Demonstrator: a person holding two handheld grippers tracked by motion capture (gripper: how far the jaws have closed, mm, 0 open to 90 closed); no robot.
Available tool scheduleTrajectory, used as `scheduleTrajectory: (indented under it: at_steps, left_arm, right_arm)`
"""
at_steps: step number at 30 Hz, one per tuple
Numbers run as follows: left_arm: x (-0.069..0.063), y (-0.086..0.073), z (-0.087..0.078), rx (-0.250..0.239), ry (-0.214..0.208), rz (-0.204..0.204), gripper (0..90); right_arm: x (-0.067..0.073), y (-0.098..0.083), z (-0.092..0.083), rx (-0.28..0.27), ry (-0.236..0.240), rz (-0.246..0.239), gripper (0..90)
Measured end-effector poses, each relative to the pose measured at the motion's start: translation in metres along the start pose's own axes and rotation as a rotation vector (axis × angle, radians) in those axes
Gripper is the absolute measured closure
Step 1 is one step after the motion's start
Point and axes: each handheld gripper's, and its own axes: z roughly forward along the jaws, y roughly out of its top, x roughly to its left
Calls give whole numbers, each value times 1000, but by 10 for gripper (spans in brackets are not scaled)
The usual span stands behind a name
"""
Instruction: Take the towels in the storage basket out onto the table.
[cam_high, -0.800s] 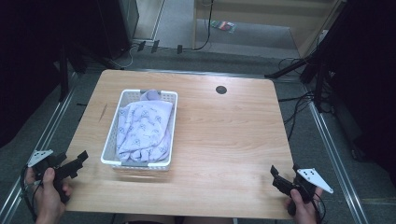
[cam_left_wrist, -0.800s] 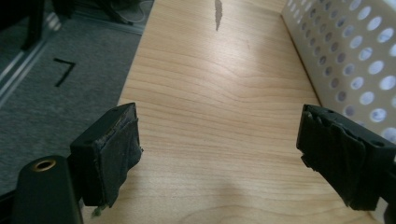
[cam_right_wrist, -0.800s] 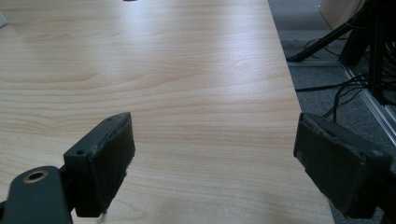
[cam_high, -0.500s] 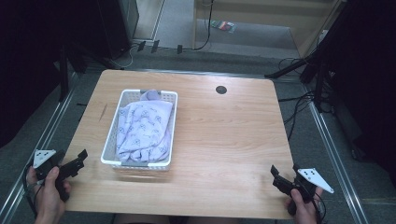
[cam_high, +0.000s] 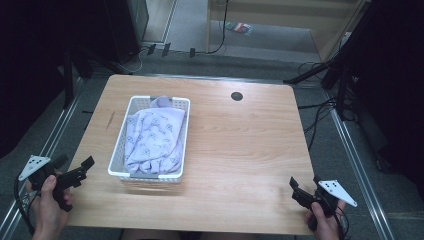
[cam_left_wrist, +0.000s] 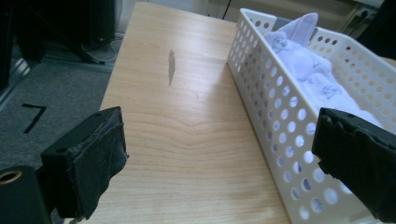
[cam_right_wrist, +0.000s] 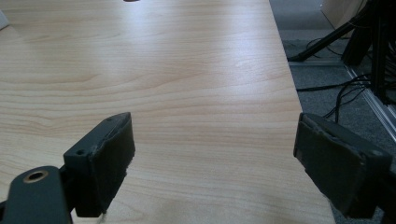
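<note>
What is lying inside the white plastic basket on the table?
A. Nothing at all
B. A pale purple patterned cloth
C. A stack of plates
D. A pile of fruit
B: the basket holds a crumpled pale purple cloth with a small dark print, also seen through the holes of the basket wall in the left gripper view.

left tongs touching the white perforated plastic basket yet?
Apart. In the left gripper view the left tongs stand open with bare wooden table between them, and the white perforated plastic basket lies beyond; the high view shows a gap too.
</note>
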Motion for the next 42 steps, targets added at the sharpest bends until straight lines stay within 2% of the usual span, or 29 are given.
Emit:
scheduleTrajectory:
  at_steps: [1,5,9,14,22,32,42]
  left_arm:
    - [-2,2,0,2,10,8,29]
    - [-9,7,-2,0,1,19,28]
    - [-20,14,-3,-9,6,51,28]
    - [-29,23,-3,-22,-24,45,28]
    - [-49,39,6,-9,-39,88,28]
    - [-69,55,14,-15,-54,121,29]
    - [-89,64,33,14,-83,136,29]
  right_arm:
    - [0,0,0,0,0,0,125]
    - [0,0,0,-1,0,1,125]
    - [0,0,0,-1,0,1,125]
    - [0,0,0,0,1,2,125]
    - [0,0,0,2,1,2,125]
    - [0,0,0,0,6,1,125]
    - [0,0,0,1,6,2,125]
